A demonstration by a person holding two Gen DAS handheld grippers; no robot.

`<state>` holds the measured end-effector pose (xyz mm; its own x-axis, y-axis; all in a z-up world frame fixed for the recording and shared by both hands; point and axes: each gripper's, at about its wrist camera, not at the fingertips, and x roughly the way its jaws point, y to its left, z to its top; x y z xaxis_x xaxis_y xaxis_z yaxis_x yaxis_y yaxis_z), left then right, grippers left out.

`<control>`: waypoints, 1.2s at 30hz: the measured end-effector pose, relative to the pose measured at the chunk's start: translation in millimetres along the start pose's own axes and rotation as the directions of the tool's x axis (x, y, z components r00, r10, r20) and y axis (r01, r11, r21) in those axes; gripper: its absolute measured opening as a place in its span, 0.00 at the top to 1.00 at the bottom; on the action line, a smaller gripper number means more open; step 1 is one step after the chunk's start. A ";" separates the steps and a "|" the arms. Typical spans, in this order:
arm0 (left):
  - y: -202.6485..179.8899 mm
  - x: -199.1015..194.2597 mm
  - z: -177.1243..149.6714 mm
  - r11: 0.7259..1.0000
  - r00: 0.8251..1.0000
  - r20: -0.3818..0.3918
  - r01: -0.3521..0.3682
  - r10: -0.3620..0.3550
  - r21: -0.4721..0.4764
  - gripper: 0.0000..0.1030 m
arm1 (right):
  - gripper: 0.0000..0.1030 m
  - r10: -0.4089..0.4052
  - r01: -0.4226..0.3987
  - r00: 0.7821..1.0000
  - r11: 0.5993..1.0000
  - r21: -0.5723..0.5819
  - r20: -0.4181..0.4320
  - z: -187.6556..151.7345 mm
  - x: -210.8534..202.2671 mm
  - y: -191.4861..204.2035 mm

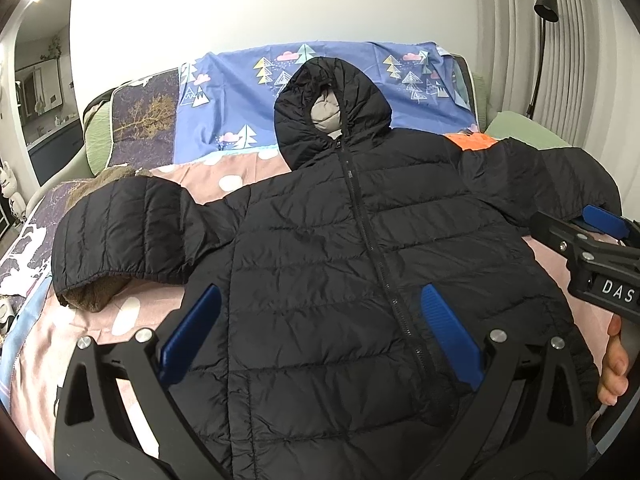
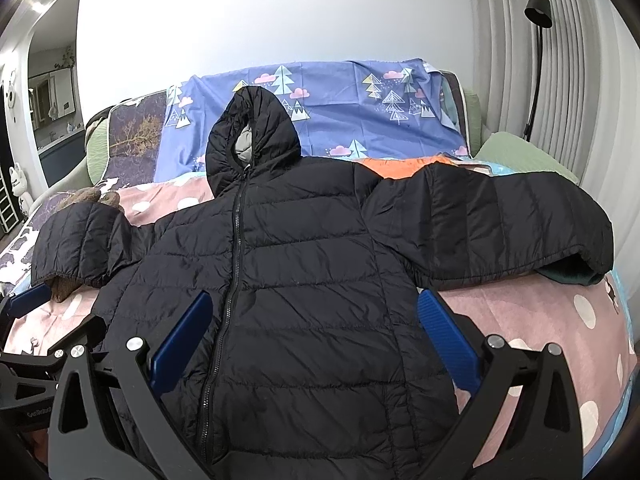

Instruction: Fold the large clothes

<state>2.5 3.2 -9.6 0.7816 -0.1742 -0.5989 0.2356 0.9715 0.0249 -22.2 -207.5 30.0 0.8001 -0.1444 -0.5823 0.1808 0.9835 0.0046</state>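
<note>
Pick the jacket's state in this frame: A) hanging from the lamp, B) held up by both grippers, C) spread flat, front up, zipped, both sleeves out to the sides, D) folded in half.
C: the jacket lies front up on the bed, zipper closed, one sleeve out on each side, while the left gripper and right gripper are open above its hem.

A black puffer jacket (image 1: 340, 248) lies zipped and spread across the bed (image 1: 52, 344). The left claw (image 1: 320, 332) gapes wide above its hem. The right claw (image 1: 592, 232) shows at the frame's right edge.
</note>
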 end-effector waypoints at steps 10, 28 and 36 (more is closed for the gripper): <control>0.7 1.3 -0.2 1.000 1.000 -0.008 -0.013 0.013 -0.004 0.02 | 0.01 0.002 -0.002 1.000 1.000 -0.002 -0.001 0.1 -0.3 -0.2; 11.9 14.7 -4.1 0.994 0.977 -0.211 0.007 -0.030 -0.108 0.02 | 0.01 -0.003 0.002 1.000 0.999 -0.038 -0.029 -3.0 1.2 8.2; 33.2 12.4 -8.8 0.984 0.975 -0.222 -0.051 0.011 -0.173 0.02 | 0.01 -0.006 0.004 0.999 0.999 -0.043 -0.041 -4.5 4.6 11.3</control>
<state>14.9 34.8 -23.2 0.6363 -0.1231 -0.7615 0.0919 0.9923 -0.0836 -19.1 -196.5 23.7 0.7749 -0.1457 -0.6150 0.1594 0.9867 -0.0329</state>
